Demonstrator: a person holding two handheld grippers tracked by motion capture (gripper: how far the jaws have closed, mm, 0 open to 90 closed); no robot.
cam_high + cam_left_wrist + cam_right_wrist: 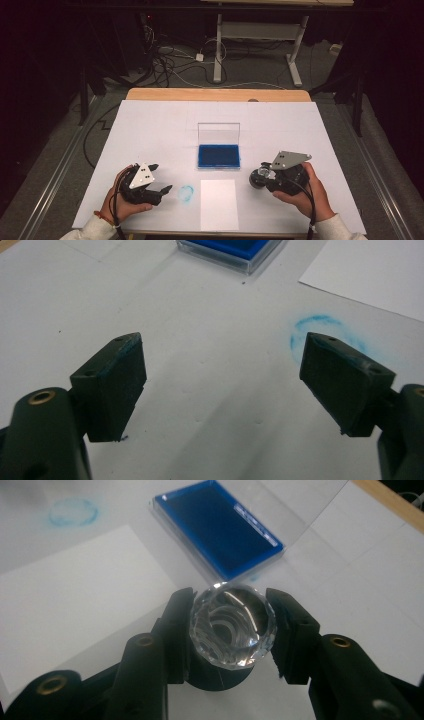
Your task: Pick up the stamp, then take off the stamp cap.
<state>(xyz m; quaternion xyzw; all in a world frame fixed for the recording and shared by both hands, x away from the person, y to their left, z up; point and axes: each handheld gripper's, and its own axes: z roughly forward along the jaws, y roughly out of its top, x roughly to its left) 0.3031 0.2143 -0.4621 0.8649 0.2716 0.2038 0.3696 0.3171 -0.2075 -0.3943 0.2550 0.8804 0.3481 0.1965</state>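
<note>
**A dark lab recording bay**

A desk [150, 125] covered in white board stands alone in a dim room. Behind it, loose cables [170, 62] sprawl over grey carpet around a height-adjustable frame [260, 35]. Black curtains close the sides.

The stamp [232, 630] has a glossy, faceted clear top, the ink pad [220, 527] sits in shiny clear plastic, and the paper sheet [219, 204] looks matt.

Deep blue ink pad [218, 155], white paper sheet [219, 204] (pale blue ring stain [186, 193] beside).
</note>
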